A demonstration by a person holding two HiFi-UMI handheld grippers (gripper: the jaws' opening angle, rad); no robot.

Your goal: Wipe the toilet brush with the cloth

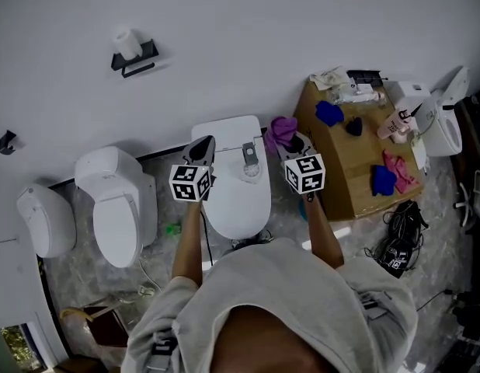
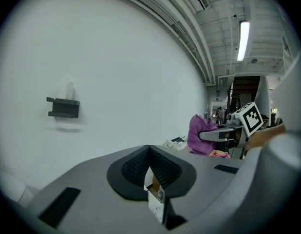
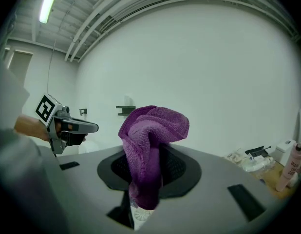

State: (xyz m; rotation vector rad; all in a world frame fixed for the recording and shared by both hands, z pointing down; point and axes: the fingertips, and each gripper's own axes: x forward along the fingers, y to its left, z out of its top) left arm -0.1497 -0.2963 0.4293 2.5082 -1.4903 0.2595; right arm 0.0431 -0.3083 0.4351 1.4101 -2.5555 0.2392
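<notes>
1. Two tools are held side by side over the toilet (image 1: 236, 196), near the tank at its wall end: the left gripper (image 1: 203, 144) and the right gripper (image 1: 289, 140). This is judged a ready stance, with no wiping yet begun.
2. The right gripper is clamped on the cloth (image 3: 153, 128). The cloth is pinched low down, so a loose purple fold stands above the jaws, probably to serve as the wiping face.
3. The left gripper is closed, its pads (image 2: 141, 167) met at the tip, and nothing is seen between them. It is judged to be meant for the brush.
4. The brush cannot be picked out with certainty. A small grey thing (image 1: 249, 162) is seen on the tank top between the two grippers; it may be the brush's handle, but that cannot be told.
5. Other cloths (image 1: 384, 179) are laid on the box (image 1: 341, 185) right of the toilet, well apart from the grippers, so they are taken for spares.
6. Until the brush is found and steadied, the cloth can only be held off it, which would explain the raised pose.
</notes>
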